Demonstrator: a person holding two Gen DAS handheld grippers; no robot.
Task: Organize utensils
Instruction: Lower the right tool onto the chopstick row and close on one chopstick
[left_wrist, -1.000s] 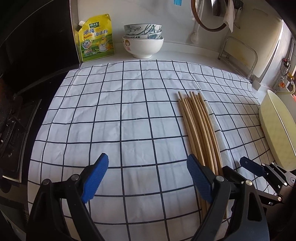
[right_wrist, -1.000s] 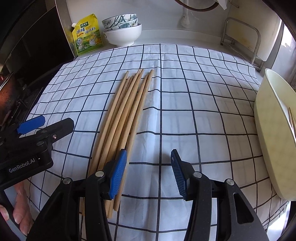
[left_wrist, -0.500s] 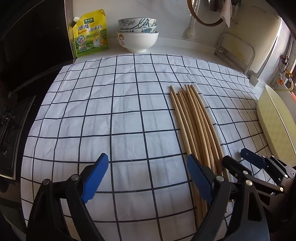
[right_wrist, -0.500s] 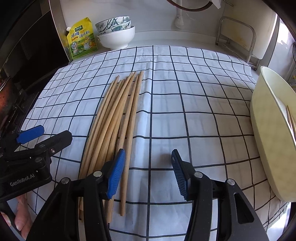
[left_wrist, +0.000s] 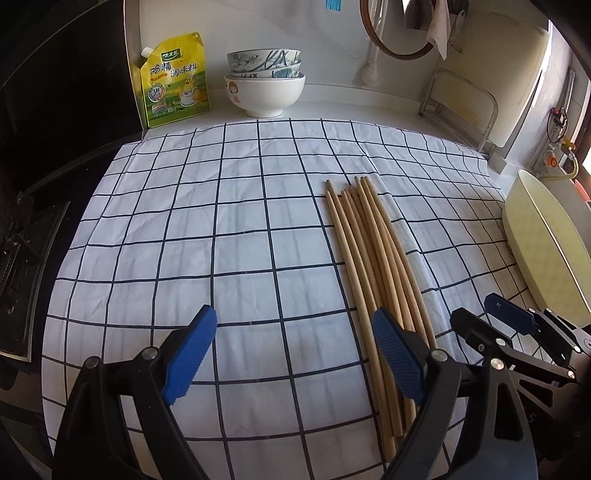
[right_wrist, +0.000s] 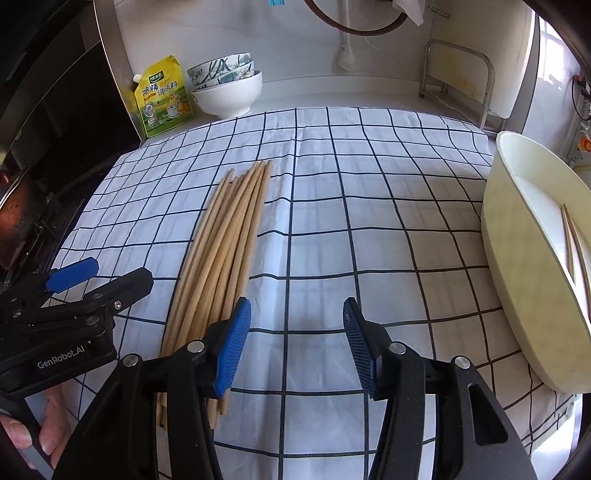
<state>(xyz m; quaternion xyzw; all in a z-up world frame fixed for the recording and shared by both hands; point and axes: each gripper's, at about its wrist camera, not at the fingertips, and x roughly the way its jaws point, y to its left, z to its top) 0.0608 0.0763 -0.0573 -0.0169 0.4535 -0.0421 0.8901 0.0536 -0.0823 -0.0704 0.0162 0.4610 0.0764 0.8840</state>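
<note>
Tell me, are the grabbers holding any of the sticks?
No. The left gripper and right gripper both have open, empty jaws. The chopsticks lie loose on the checked cloth.

Chopsticks (left_wrist: 373, 258) lie bundled on the cloth (left_wrist: 221, 229), right of its middle. A tub (right_wrist: 524, 258) sits at the cloth's right edge. Bowls (left_wrist: 264, 85) and a pouch (left_wrist: 171, 81) stand behind it.
</note>
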